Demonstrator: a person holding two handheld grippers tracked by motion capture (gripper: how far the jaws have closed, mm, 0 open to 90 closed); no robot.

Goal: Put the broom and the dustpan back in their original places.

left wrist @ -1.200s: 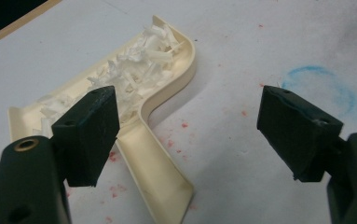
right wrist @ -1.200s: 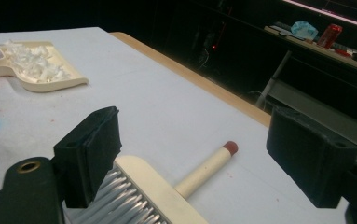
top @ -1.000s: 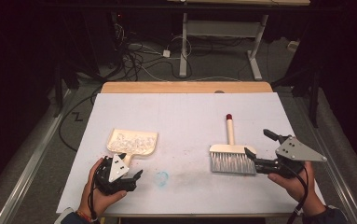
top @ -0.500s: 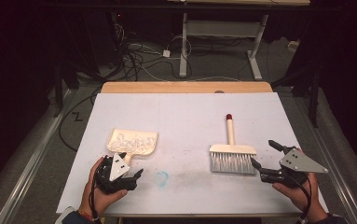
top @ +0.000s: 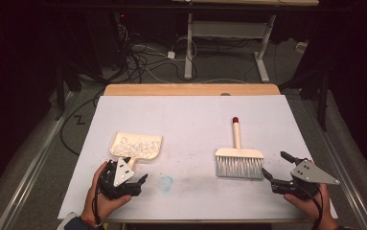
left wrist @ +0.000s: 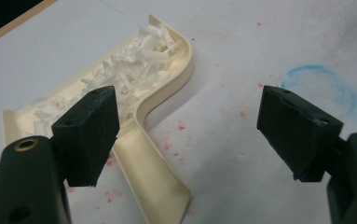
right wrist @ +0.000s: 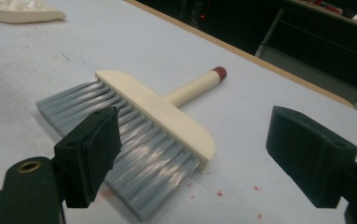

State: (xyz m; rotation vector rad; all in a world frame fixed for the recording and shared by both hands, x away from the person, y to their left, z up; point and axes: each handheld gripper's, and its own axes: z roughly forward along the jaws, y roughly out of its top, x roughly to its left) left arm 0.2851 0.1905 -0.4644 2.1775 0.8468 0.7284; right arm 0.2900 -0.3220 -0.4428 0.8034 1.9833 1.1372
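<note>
Dark floor with tangled cables lay behind the big white table. On its left sat a cream plastic dustpan full of white scraps. On its right lay a cream brush with grey bristles. Both the left gripper and the right gripper were wide open, holding nothing. A bump from the left gripper might spill the scraps.
</note>
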